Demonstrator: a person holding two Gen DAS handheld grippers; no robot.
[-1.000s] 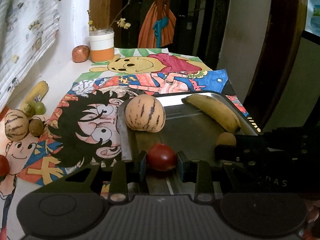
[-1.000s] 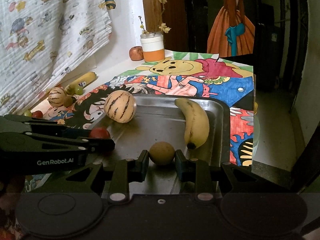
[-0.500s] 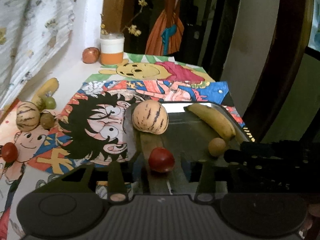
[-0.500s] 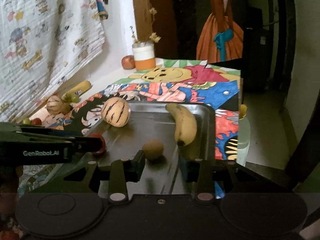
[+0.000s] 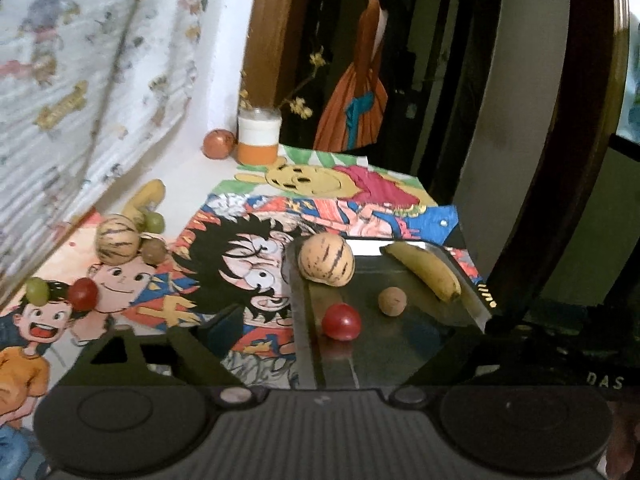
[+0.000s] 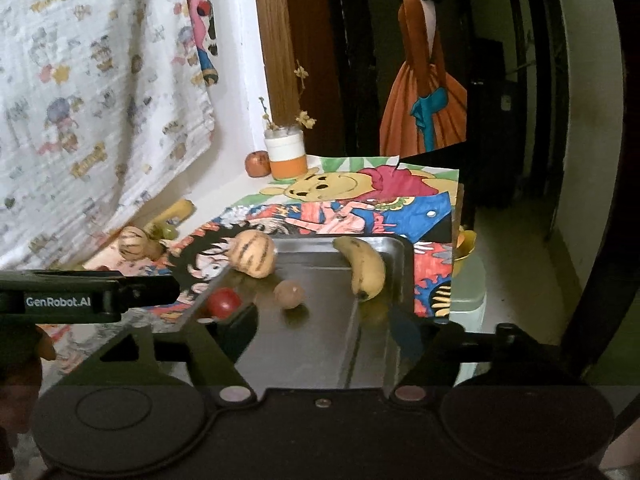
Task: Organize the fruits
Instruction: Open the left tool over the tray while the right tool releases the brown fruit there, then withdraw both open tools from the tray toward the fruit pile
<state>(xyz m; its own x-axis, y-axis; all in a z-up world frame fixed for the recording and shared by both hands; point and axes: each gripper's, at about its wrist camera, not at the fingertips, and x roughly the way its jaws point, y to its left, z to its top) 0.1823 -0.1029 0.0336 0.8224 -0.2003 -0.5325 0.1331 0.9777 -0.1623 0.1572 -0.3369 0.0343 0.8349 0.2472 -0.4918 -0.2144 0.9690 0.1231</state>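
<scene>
A metal tray (image 5: 404, 340) (image 6: 320, 344) holds a striped melon (image 5: 326, 263) (image 6: 252, 258), a banana (image 5: 426, 272) (image 6: 366, 268), a red tomato (image 5: 341, 321) (image 6: 223, 302) and a small brown fruit (image 5: 392, 300) (image 6: 289, 294). My left gripper (image 5: 324, 340) is open and empty, pulled back above the tray's near edge. My right gripper (image 6: 324, 332) is open and empty, also back from the tray. Loose fruit lies left on the cartoon cloth: a second striped melon (image 5: 117, 240), a brown fruit (image 5: 154, 251), a red tomato (image 5: 84, 294), green grapes (image 5: 37, 290) and a banana (image 5: 144, 200).
A white and orange jar (image 5: 258, 136) with dried flowers and an apple (image 5: 218, 143) stand at the back by the wall. A patterned sheet hangs on the left. The table's right edge drops off beside the tray, where a pale green container (image 6: 468, 280) stands.
Both grippers opened, let go of the tomato and the brown fruit in the tray, and drew back and up. The left view now shows more of the loose fruit at the left.
</scene>
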